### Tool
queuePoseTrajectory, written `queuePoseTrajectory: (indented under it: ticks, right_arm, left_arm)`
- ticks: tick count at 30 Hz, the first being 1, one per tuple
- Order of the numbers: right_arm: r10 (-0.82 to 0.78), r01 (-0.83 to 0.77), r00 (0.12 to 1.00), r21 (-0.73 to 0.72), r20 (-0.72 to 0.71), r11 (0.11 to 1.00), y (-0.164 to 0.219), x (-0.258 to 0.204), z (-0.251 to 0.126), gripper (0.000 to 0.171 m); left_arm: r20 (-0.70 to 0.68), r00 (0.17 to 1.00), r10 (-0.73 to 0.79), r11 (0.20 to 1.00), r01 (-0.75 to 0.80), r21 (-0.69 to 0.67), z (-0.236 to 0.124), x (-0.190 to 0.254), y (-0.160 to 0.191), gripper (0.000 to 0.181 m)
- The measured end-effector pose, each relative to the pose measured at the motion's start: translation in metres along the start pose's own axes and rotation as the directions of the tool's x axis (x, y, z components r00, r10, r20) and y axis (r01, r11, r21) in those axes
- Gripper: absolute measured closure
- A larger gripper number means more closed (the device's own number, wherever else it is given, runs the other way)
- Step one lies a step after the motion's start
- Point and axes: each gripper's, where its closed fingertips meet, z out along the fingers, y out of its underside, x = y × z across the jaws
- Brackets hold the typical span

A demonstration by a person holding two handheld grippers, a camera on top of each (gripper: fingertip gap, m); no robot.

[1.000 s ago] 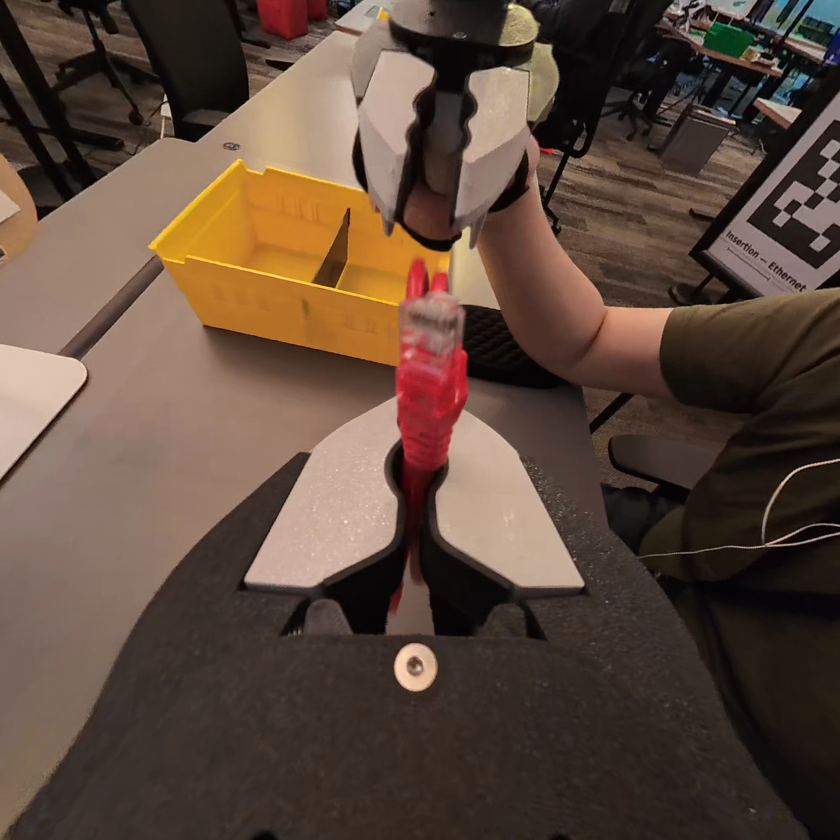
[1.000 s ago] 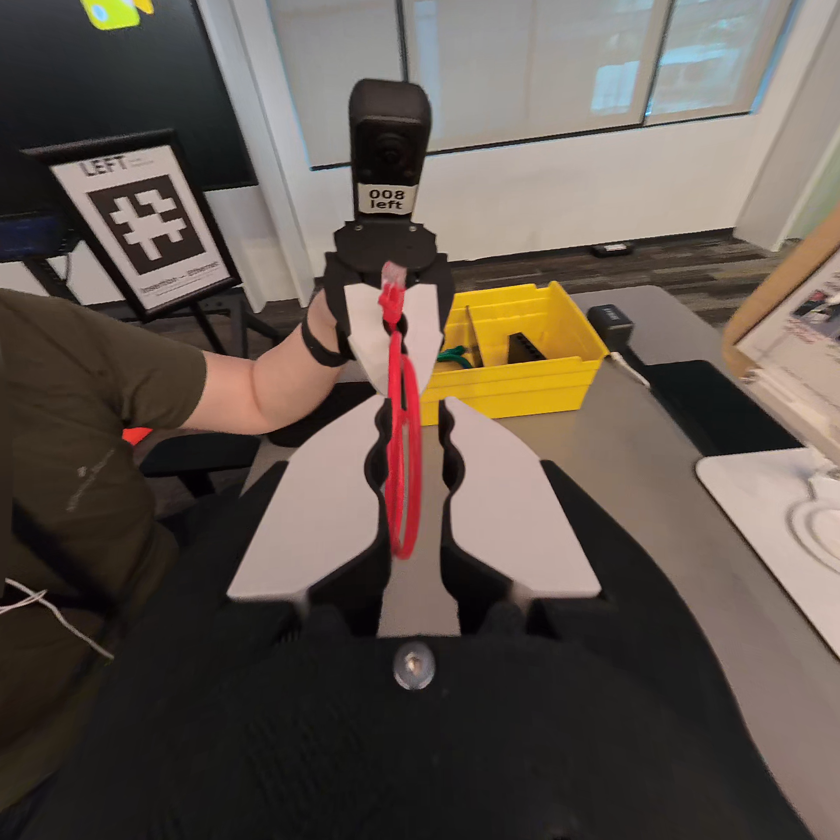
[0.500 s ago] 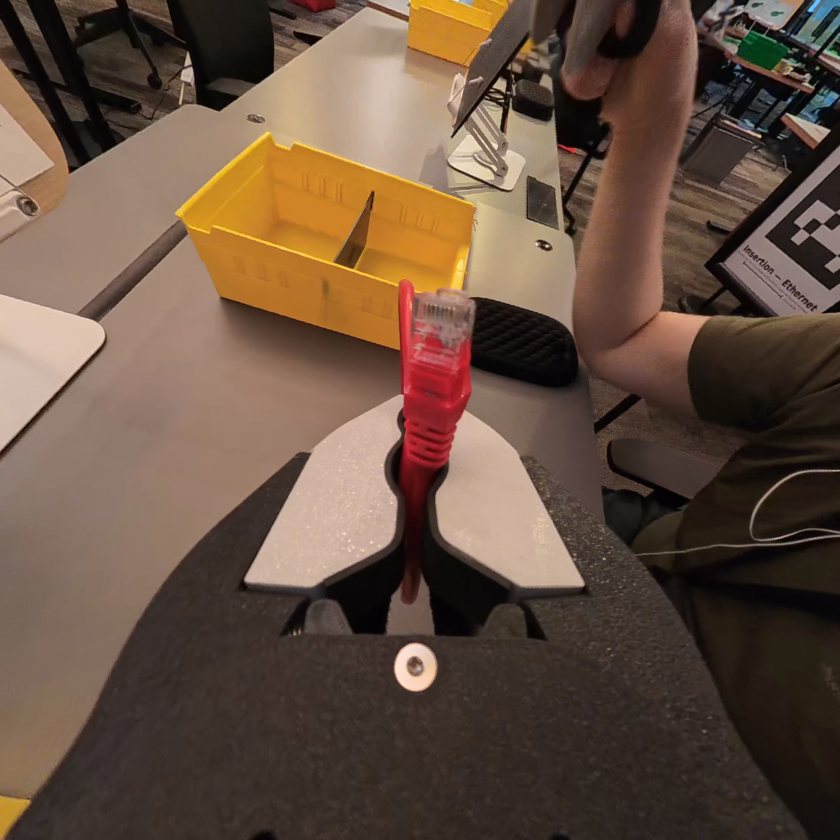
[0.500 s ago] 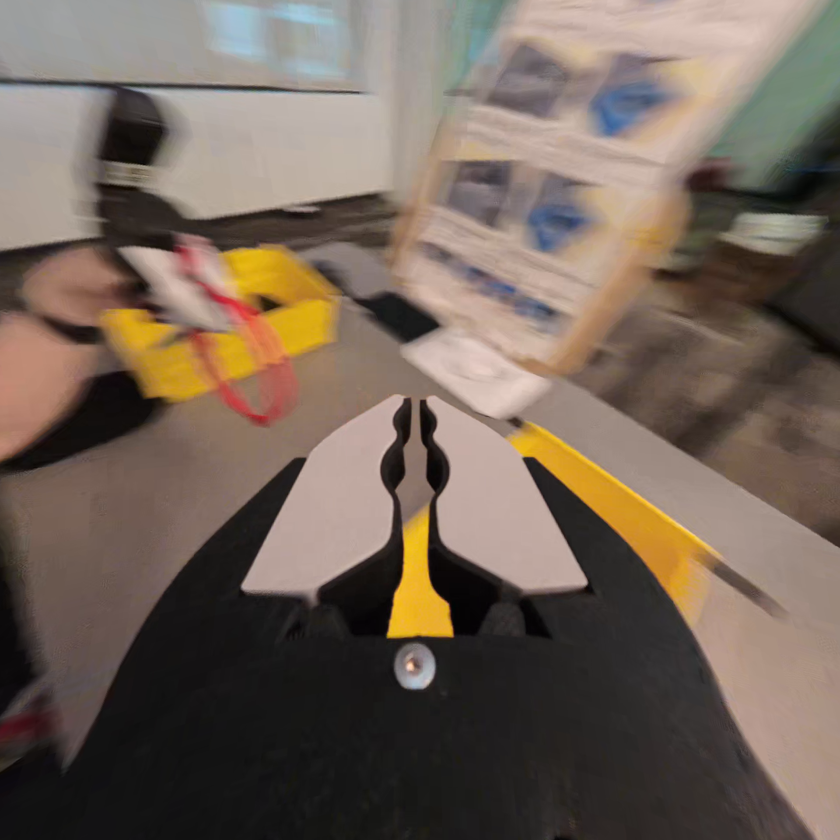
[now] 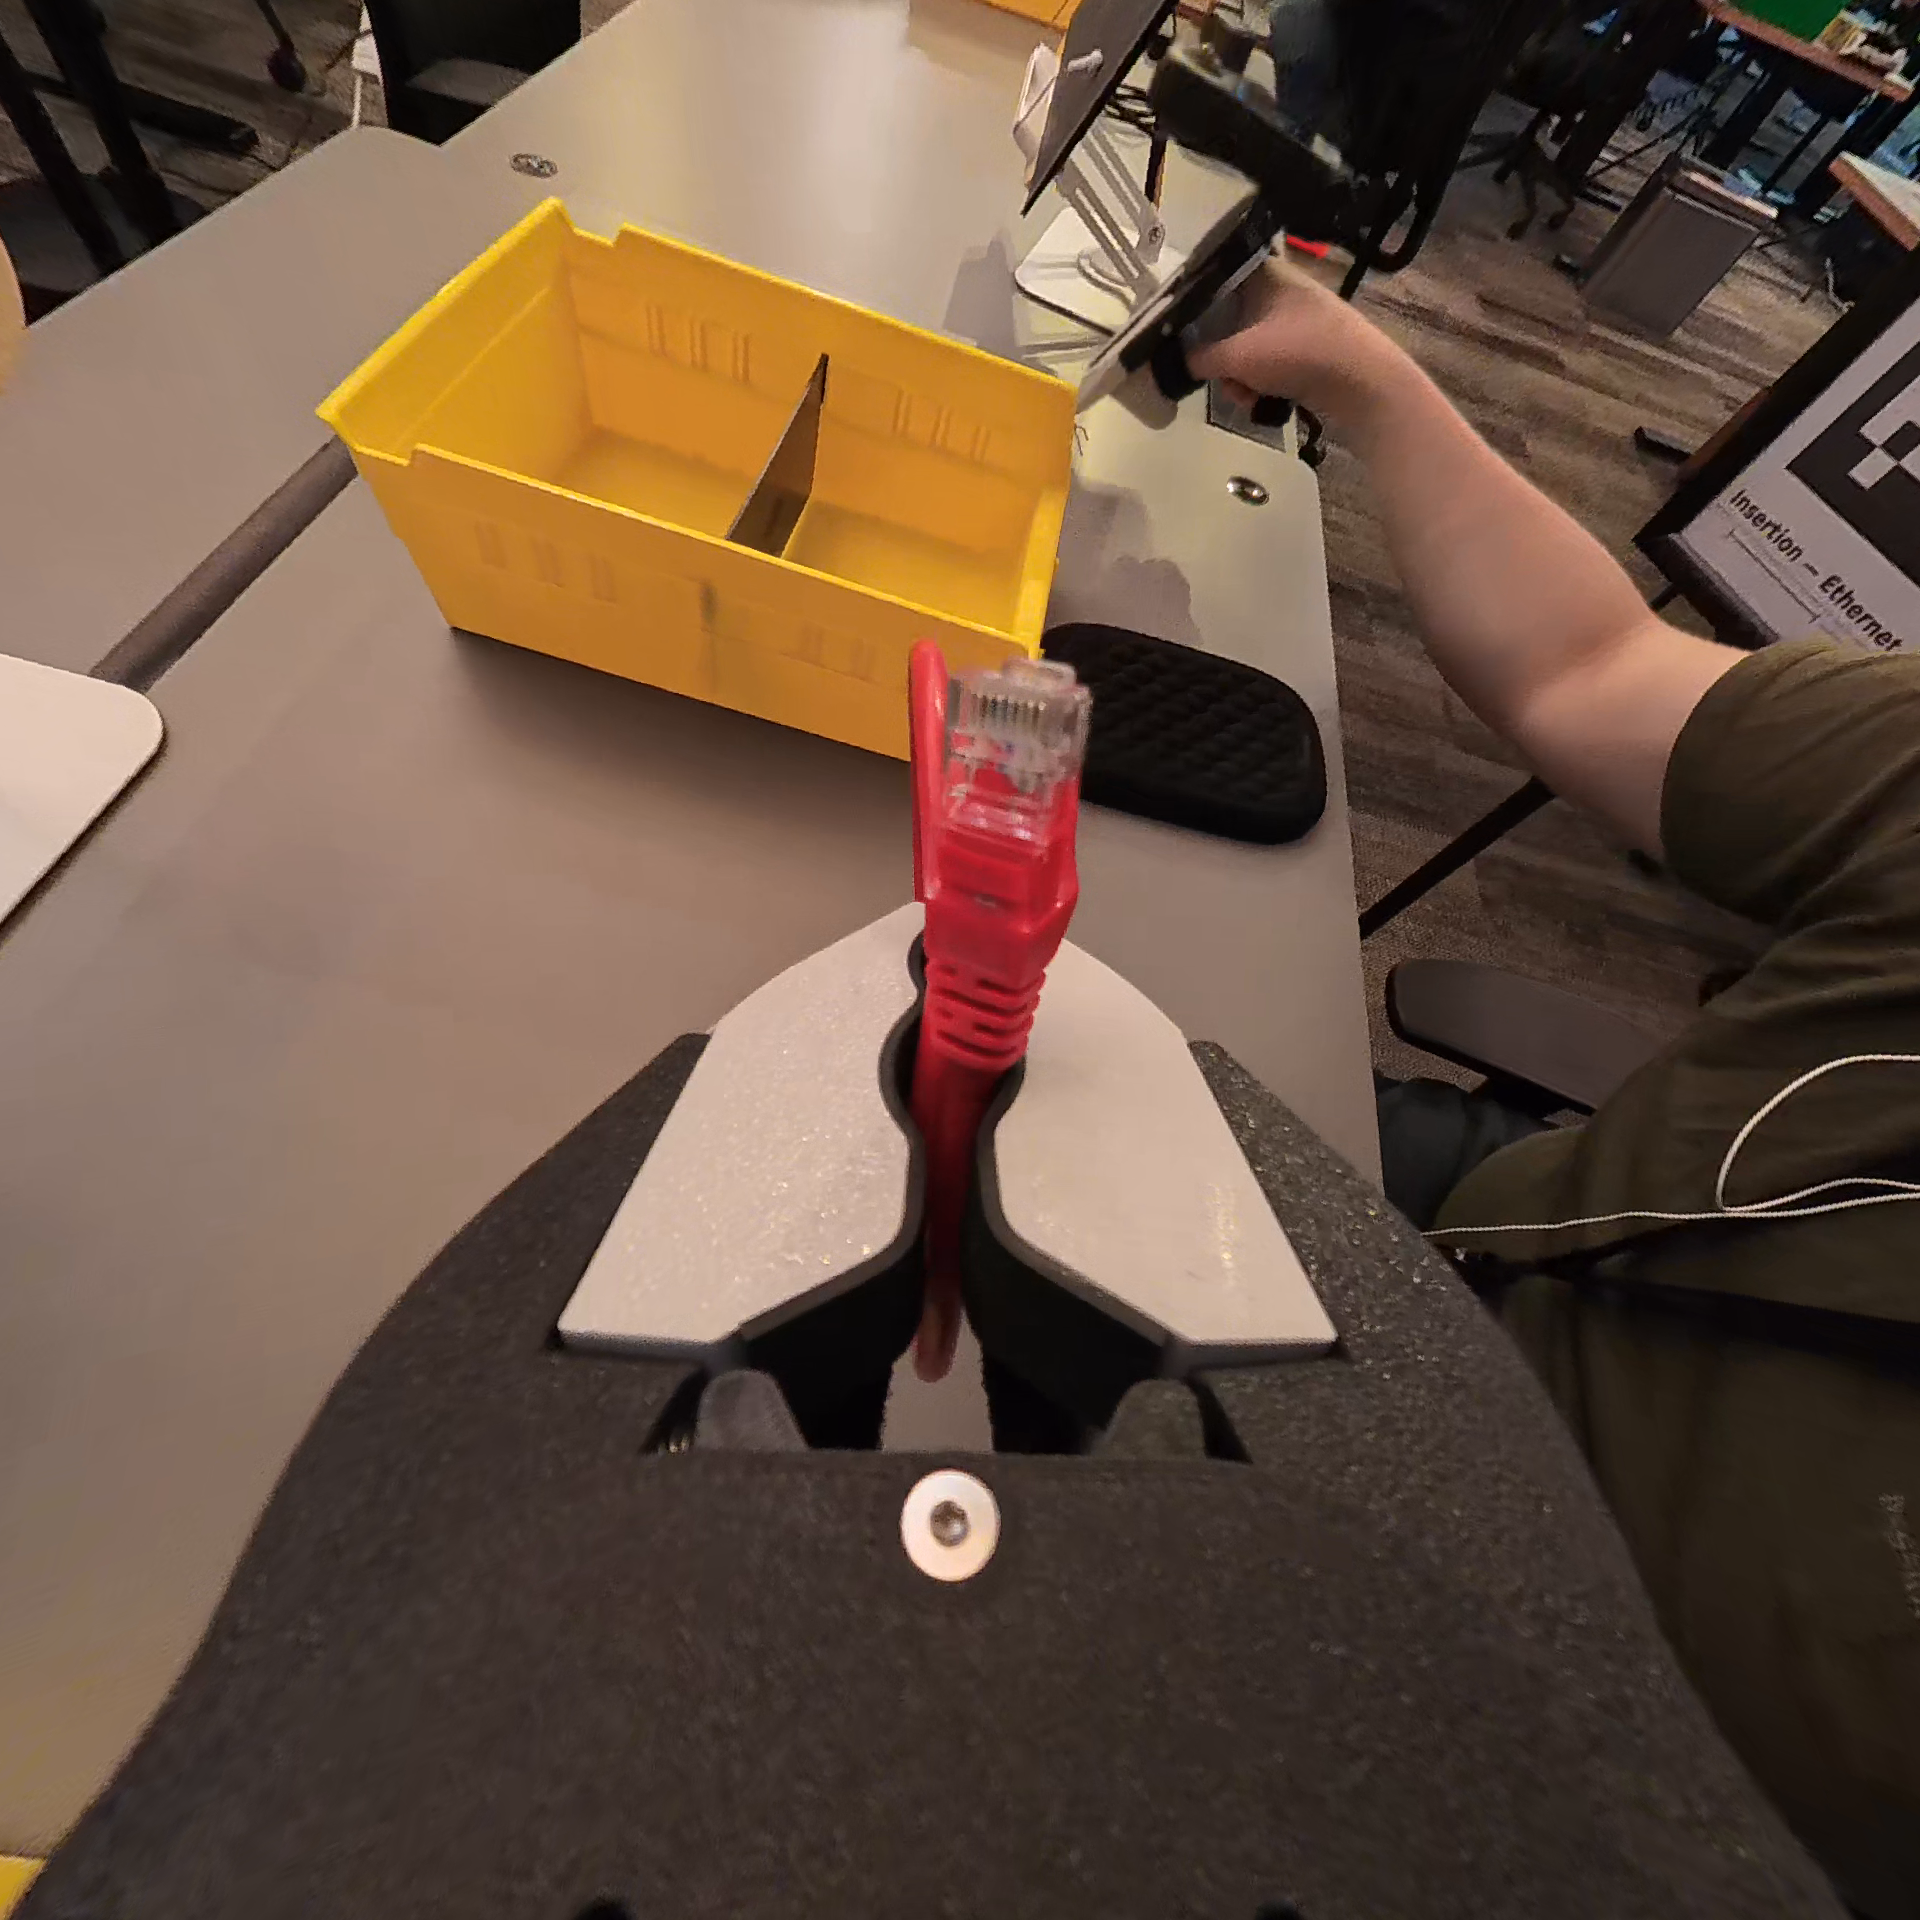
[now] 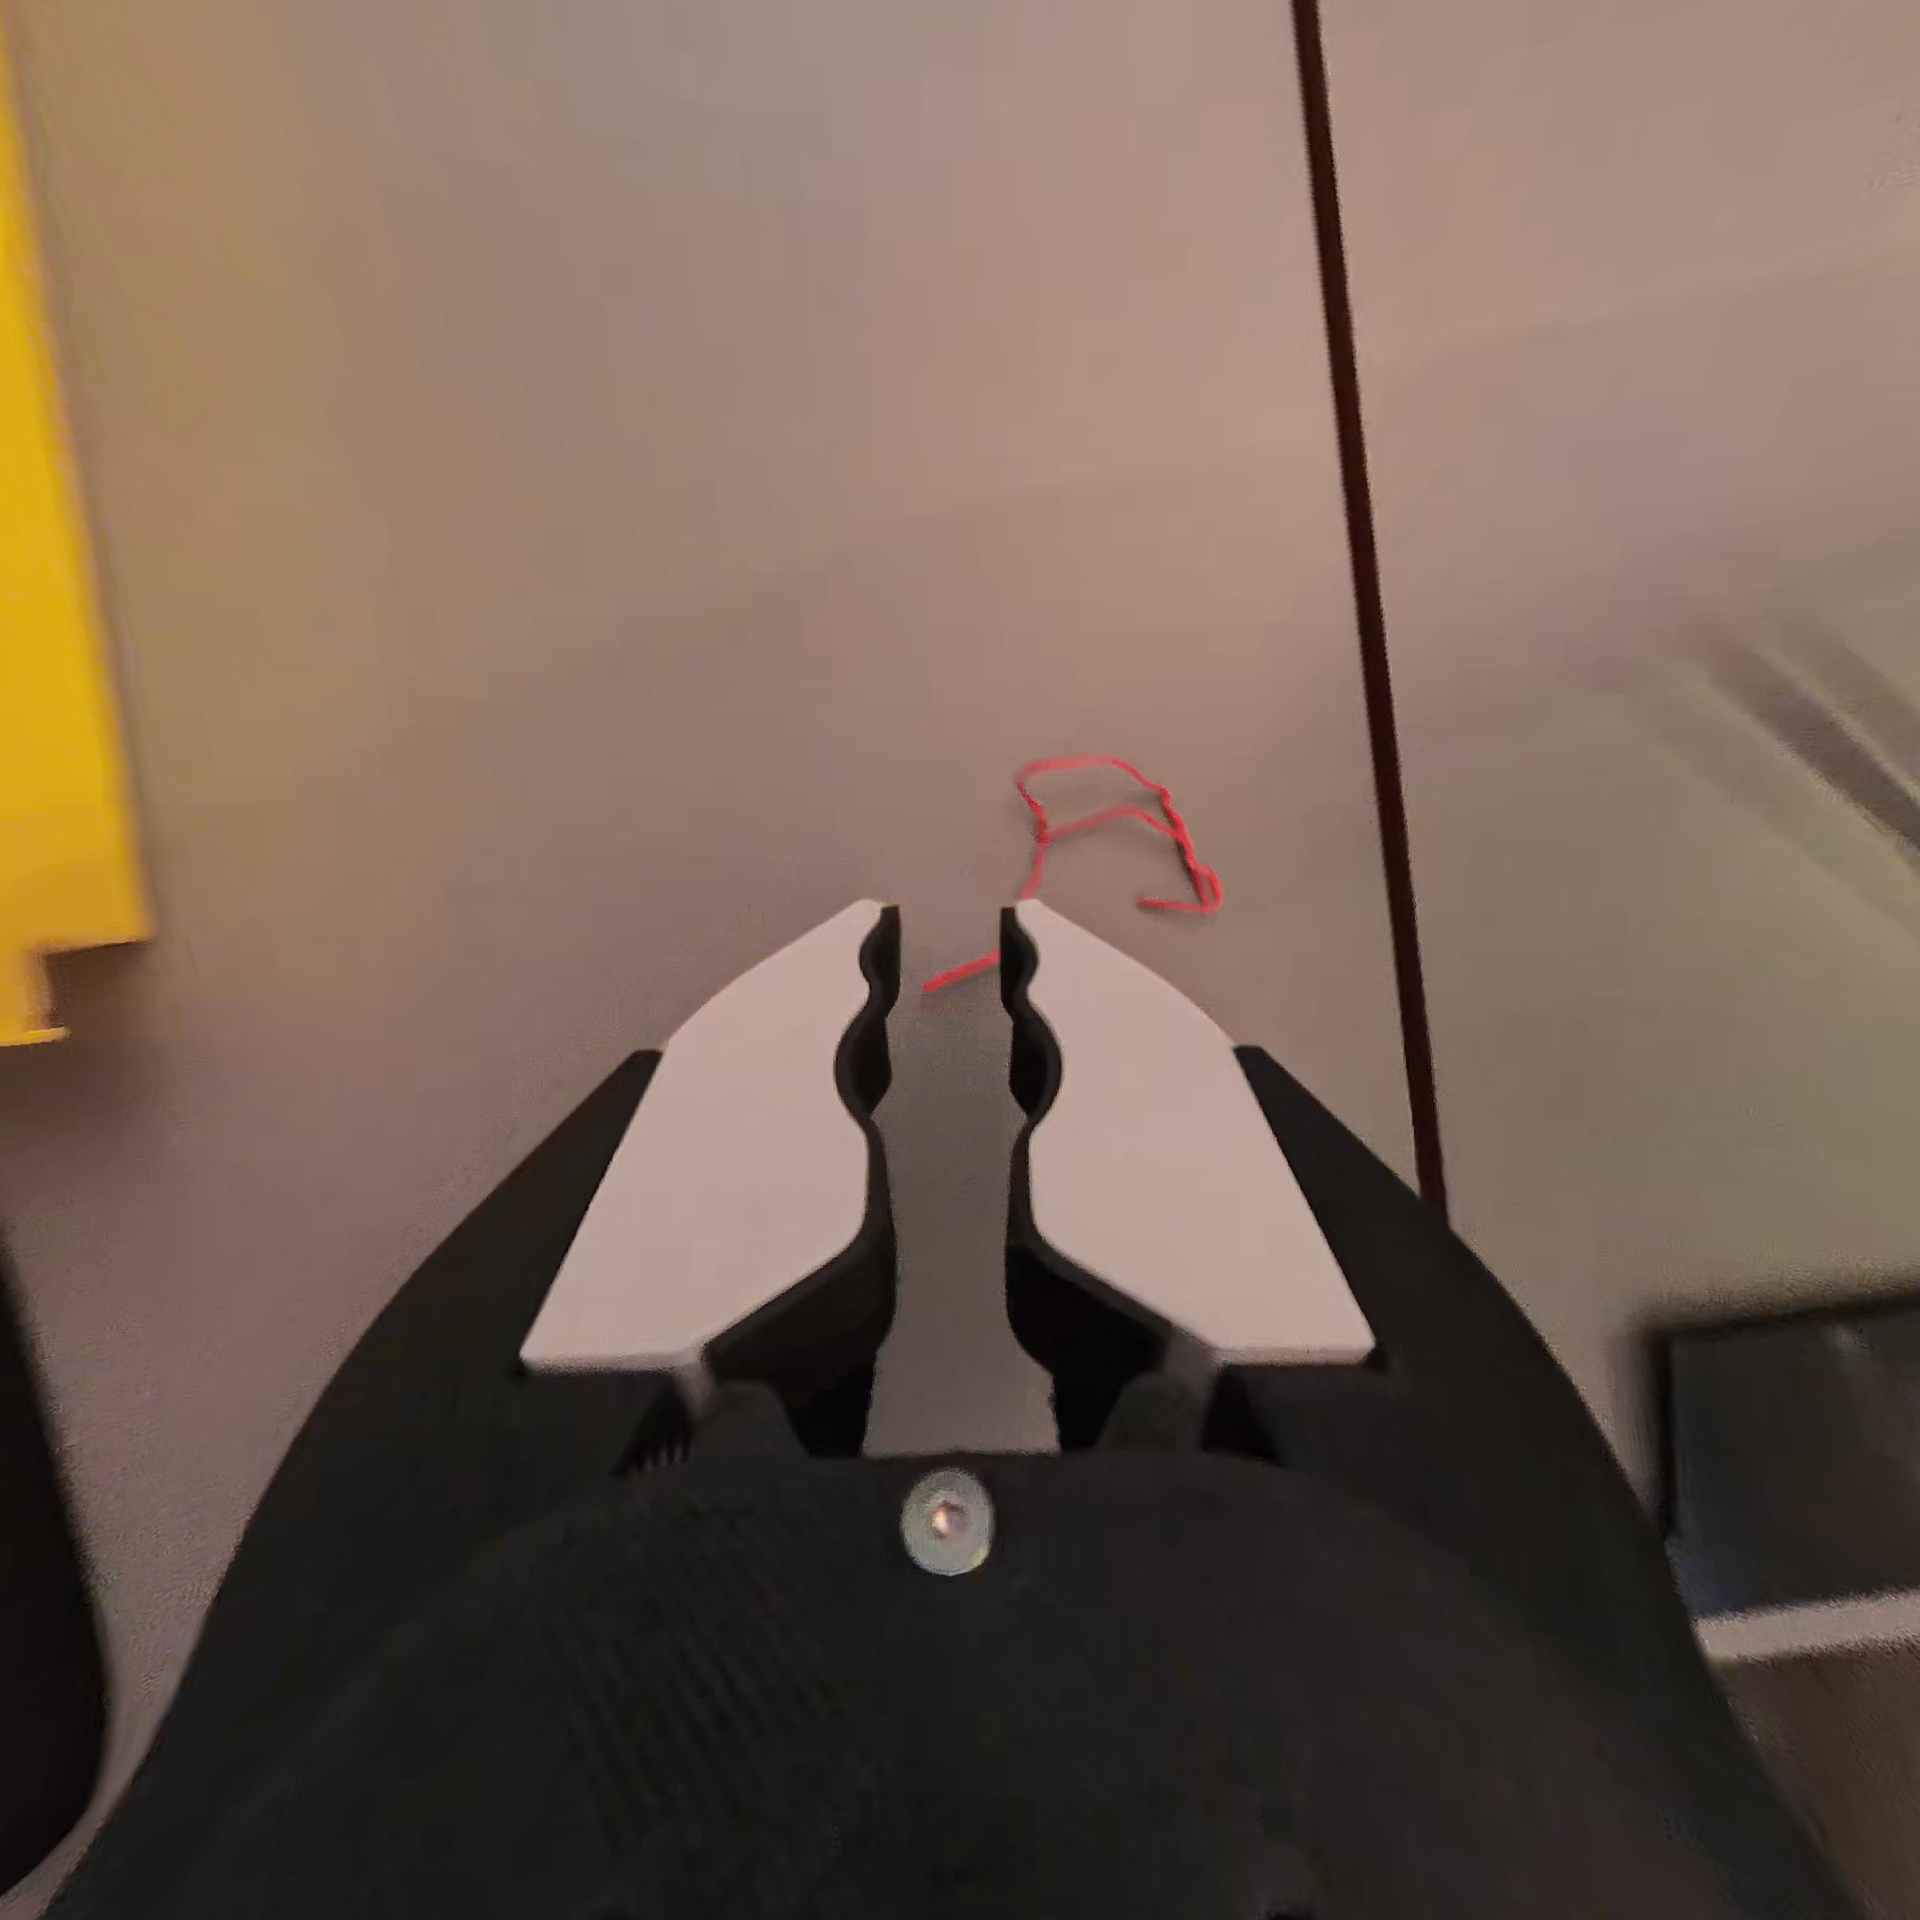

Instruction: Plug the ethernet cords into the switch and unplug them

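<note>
While left hand-held gripper (image 5: 971, 997) clamps red ethernet cord (image 5: 982, 997) at boot, plug (image 5: 1013, 748) points up and away, long axis along fingers. Right hand-held gripper (image 6: 948, 914) slightly parted, empty, above surface (image 6: 623, 520) (switch unseen). Risk: plug twisting in grip, misaligning at port.

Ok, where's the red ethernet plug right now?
In the left wrist view, the red ethernet plug sits centre frame, clamped in the left tongs, clear tip pointing up, just in front of the yellow bin on the grey table.
</note>
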Motion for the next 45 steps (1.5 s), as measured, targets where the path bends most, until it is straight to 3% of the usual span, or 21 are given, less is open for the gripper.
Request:
queuePoseTrajectory:
  ticks: [7, 8, 10, 17, 20, 22, 24, 27, 31, 35, 38, 41, 45]
  right_arm:
    - [0.057, -0.071, 0.987, -0.089, -0.149, 0.994, 0.020, 0.017, 0.014, 0.149]
    - [0.065, -0.079, 0.989, -0.102, -0.129, 0.992, 0.022, 0.015, 0.015, 0.167]
    - [0.087, -0.097, 0.992, -0.119, -0.092, 0.988, 0.024, 0.014, 0.013, 0.169]
    - [0.119, -0.121, 0.989, -0.025, -0.084, 0.992, 0.017, 0.012, -0.034, 0.169]
    - [-0.066, 0.040, 0.986, 0.165, 0.153, 0.985, -0.023, -0.070, -0.084, 0.169]
    - [-0.339, 0.245, 0.892, 0.311, 0.298, 0.918, -0.046, -0.159, -0.122, 0.169]
    - [-0.566, 0.447, 0.757, 0.373, 0.325, 0.813, -0.052, -0.233, -0.138, 0.169]
    - [-0.676, 0.635, 0.651, 0.239, 0.345, 0.735, -0.051, -0.292, -0.102, 0.169]
    - [-0.562, 0.655, 0.687, -0.056, 0.461, 0.754, -0.033, -0.313, -0.022, 0.169]
    - [-0.522, 0.673, 0.679, -0.155, 0.517, 0.723, -0.012, -0.320, 0.013, 0.169]
    - [-0.532, 0.694, 0.666, -0.172, 0.523, 0.699, -0.005, -0.321, 0.021, 0.167]
    - [-0.581, 0.698, 0.669, -0.122, 0.464, 0.706, -0.016, -0.316, 0.013, 0.147]
    - [-0.627, 0.644, 0.668, 0.111, 0.400, 0.757, -0.039, -0.303, -0.050, 0.147]
  left_arm:
    - [-0.008, 1.000, 0.021, 0.999, -0.022, -0.025, 0.004, 0.006, 0.002, 0.181]
    - [-0.009, 1.000, 0.025, 0.999, -0.026, -0.025, 0.004, 0.007, 0.002, 0.181]
    - [-0.006, 0.999, 0.031, 0.999, -0.031, -0.024, 0.003, 0.008, 0.001, 0.181]
    - [-0.004, 0.999, 0.044, 0.999, -0.044, 0.004, -0.006, 0.012, -0.005, 0.181]
    - [-0.003, 0.999, 0.052, 0.999, -0.052, 0.007, -0.006, 0.014, -0.006, 0.181]
    - [-0.004, 0.998, 0.056, 0.998, -0.056, -0.001, -0.004, 0.014, -0.005, 0.181]
    - [-0.006, 0.998, 0.056, 0.998, -0.056, -0.014, -0.001, 0.014, -0.003, 0.181]
    - [-0.011, 0.998, 0.061, 0.998, -0.062, -0.031, 0.002, 0.016, 0.000, 0.181]
    - [-0.013, 0.997, 0.075, 0.997, -0.076, -0.030, -0.001, 0.021, -0.001, 0.181]
    - [-0.016, 0.997, 0.077, 0.997, -0.077, -0.021, -0.004, 0.022, -0.003, 0.181]
    - [-0.011, 0.997, 0.077, 0.997, -0.077, -0.021, -0.004, 0.020, -0.003, 0.181]
    - [0.002, 0.998, 0.064, 0.998, -0.064, -0.019, -0.006, 0.015, -0.002, 0.181]
    - [0.009, 0.998, 0.064, 0.998, -0.064, -0.010, -0.008, 0.014, -0.004, 0.181]
